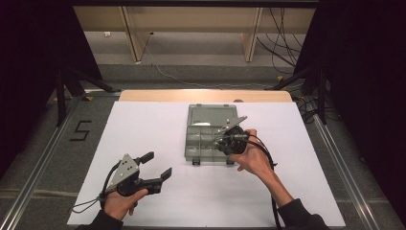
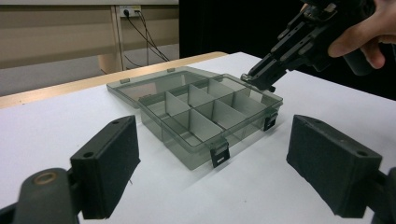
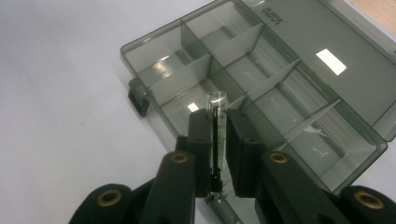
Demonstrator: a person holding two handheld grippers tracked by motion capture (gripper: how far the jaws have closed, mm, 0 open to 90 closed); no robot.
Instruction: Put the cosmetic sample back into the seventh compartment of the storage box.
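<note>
White sheet (image 1: 158, 201) covers the table, grey floor and wooden frame legs beyond. Right gripper (image 3: 217, 122) pinches a thin clear tube (image 3: 216, 116) above the open divider box (image 1: 192, 143) mid-table. Left gripper (image 1: 158, 165) rests on the sheet, jaws spread, holding nothing.

Floor mark (image 1: 81, 130): black tape figure "5" on grey floor, well off to the left of the left gripper's (image 1: 160, 165) jaws. Organiser box lid (image 3: 322, 51): small embossed word beyond the right gripper's (image 3: 217, 121) jaws, near far edge, upside down, too small to read.
</note>
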